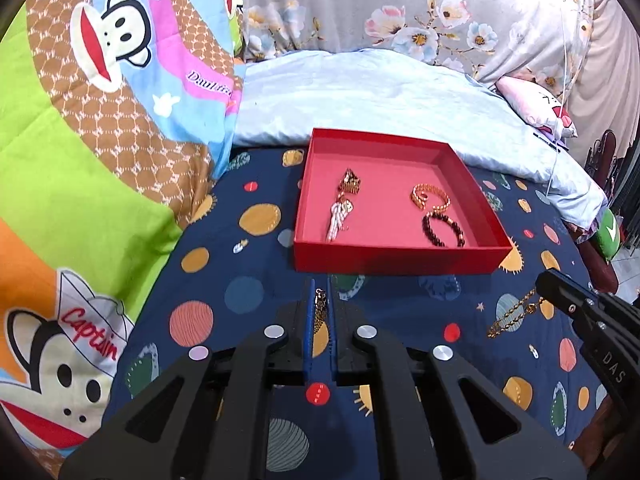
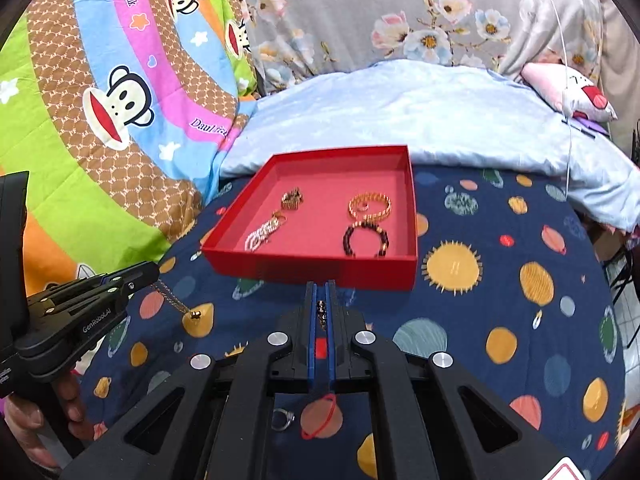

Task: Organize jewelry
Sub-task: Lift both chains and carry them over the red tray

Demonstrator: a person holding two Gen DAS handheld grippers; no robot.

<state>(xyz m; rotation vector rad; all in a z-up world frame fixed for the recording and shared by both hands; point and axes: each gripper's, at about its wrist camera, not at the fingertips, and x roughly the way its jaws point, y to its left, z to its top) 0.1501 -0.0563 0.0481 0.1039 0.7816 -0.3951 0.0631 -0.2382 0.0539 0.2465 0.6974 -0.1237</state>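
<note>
A red tray [image 1: 396, 260] [image 2: 312, 270] lies on the navy planet-print bedsheet. In it are a white bead piece [image 1: 338, 218], a gold clip [image 1: 350, 184], a gold bracelet [image 1: 430, 196] and a dark bead bracelet [image 1: 442, 230]. My left gripper [image 1: 320, 300] is shut on a thin gold chain [image 1: 319, 312], held just short of the tray's near wall; that chain hangs from it in the right wrist view [image 2: 176, 300]. My right gripper [image 2: 321, 300] is shut on a gold necklace [image 2: 321, 312], which dangles in the left wrist view [image 1: 516, 316].
A silver ring [image 2: 283, 418] lies on the sheet under my right gripper. A light blue pillow [image 1: 380, 100] lies behind the tray, with a cartoon monkey quilt [image 1: 100, 120] on the left and a floral cover [image 1: 400, 12] at the back. The bed edge falls away at right.
</note>
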